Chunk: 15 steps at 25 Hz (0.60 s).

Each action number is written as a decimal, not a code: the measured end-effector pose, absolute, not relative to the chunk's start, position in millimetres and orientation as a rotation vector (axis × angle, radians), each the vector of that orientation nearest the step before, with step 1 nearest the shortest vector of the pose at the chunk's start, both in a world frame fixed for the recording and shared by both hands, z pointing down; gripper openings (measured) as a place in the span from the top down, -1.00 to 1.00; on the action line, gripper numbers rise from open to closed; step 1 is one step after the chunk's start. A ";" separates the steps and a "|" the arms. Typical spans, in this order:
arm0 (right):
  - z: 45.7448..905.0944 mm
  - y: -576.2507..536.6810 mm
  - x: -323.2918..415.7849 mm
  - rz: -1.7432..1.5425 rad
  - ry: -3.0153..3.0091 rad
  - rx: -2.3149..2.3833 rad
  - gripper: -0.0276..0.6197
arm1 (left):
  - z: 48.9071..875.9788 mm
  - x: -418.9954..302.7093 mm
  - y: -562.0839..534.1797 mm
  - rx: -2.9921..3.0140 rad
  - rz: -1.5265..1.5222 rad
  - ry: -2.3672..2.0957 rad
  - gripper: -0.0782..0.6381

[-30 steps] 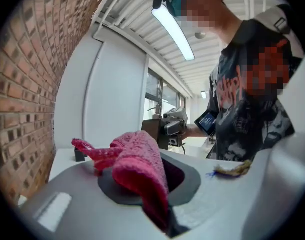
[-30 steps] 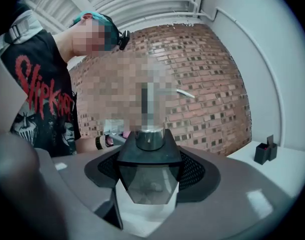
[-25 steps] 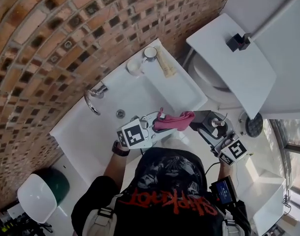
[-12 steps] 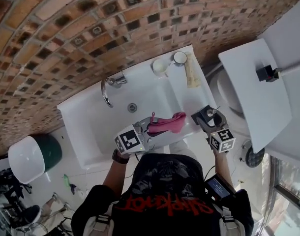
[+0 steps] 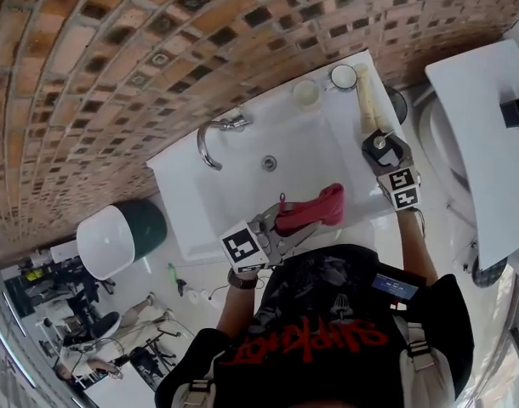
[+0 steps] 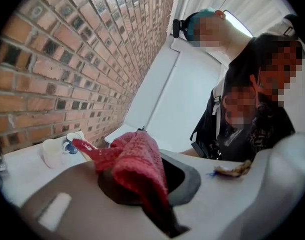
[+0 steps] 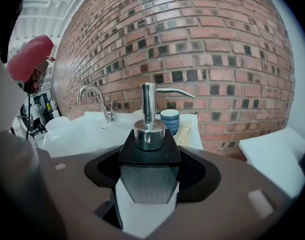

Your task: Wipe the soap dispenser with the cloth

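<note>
The soap dispenser (image 7: 149, 156) has a black square body and a chrome pump. My right gripper (image 7: 150, 186) is shut on its body and holds it upright. In the head view the dispenser (image 5: 379, 142) and the right gripper (image 5: 384, 150) are over the right ledge of the white sink (image 5: 242, 195). The red cloth (image 5: 315, 210) hangs from my left gripper (image 5: 292, 226) over the sink's front edge. In the left gripper view the cloth (image 6: 137, 161) is bunched between the jaws of that gripper (image 6: 142, 184), which is shut on it.
A chrome faucet (image 5: 215, 134) and a drain (image 5: 269, 162) mark the basin. A white cup (image 5: 305, 93), a blue cup (image 5: 343, 76) and a beige tube (image 5: 364, 100) sit on the back right ledge. A brick wall lies behind; a toilet lid (image 5: 476, 117) is at right and a green bin (image 5: 123, 232) at left.
My right gripper has carried the dispenser from beside the toilet down to the sink's right ledge. The left gripper with the cloth has rolled and shifted a little along the sink's front.
</note>
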State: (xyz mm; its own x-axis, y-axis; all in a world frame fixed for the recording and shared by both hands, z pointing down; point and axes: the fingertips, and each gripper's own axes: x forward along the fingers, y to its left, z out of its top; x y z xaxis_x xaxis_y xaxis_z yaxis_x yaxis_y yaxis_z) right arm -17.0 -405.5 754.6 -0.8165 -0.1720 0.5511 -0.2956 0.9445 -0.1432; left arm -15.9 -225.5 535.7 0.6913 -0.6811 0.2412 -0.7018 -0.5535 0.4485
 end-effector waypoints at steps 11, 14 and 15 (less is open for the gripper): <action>779.1 -392.2 -16.4 0.318 -2.501 0.298 -0.39 | 544.1 -17.3 -227.0 2.421 0.052 -1.071 0.64; 763.1 -386.6 -3.5 0.299 -2.505 0.349 -0.38 | 546.3 -15.2 -218.3 2.459 0.045 -1.037 0.64; 753.9 -386.3 3.8 0.290 -2.508 0.397 -0.37 | 544.7 -15.9 -216.6 2.482 0.036 -1.010 0.64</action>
